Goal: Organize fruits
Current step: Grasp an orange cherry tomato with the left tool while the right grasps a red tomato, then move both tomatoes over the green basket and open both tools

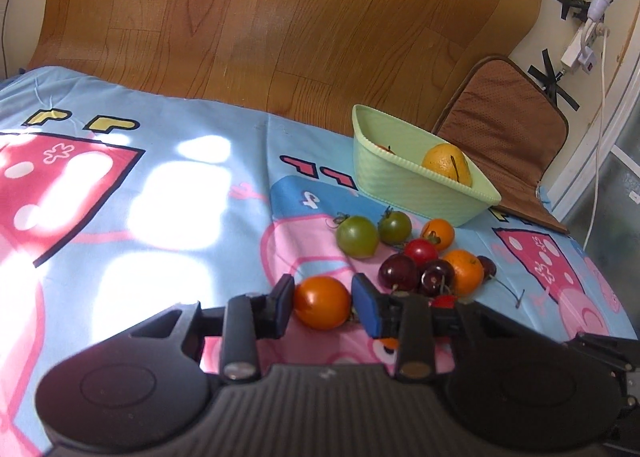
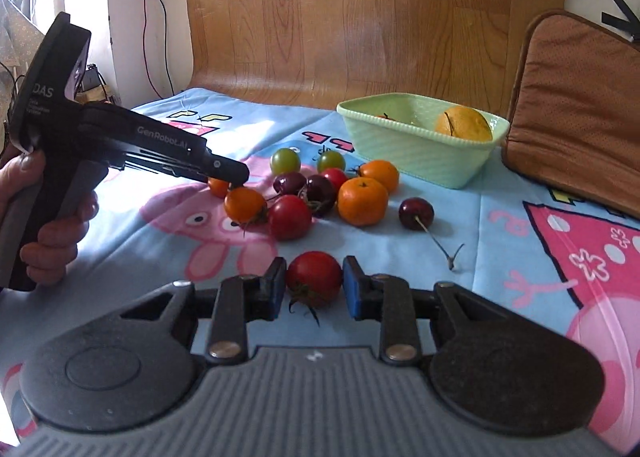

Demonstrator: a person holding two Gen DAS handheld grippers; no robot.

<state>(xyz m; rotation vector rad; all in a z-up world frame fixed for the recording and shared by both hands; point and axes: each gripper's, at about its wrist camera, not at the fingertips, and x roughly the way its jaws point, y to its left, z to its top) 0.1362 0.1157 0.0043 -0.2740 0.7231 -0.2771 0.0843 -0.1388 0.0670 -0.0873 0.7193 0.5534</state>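
A round orange tomato [image 1: 322, 302] lay on the cartoon-print blue cloth [image 1: 200, 217], pinched between the left gripper's [image 1: 323, 307] blue pads. The right gripper [image 2: 314, 284] clasped a red tomato [image 2: 314, 277] with a green calyx nearby. The remaining fruit sat clustered before a pale green ribbed plastic basket [image 2: 416, 153].

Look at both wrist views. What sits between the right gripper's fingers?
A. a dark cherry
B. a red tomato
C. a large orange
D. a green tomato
B: in the right wrist view the right gripper brackets a red tomato with a green calyx, its blue pads against the tomato's sides.
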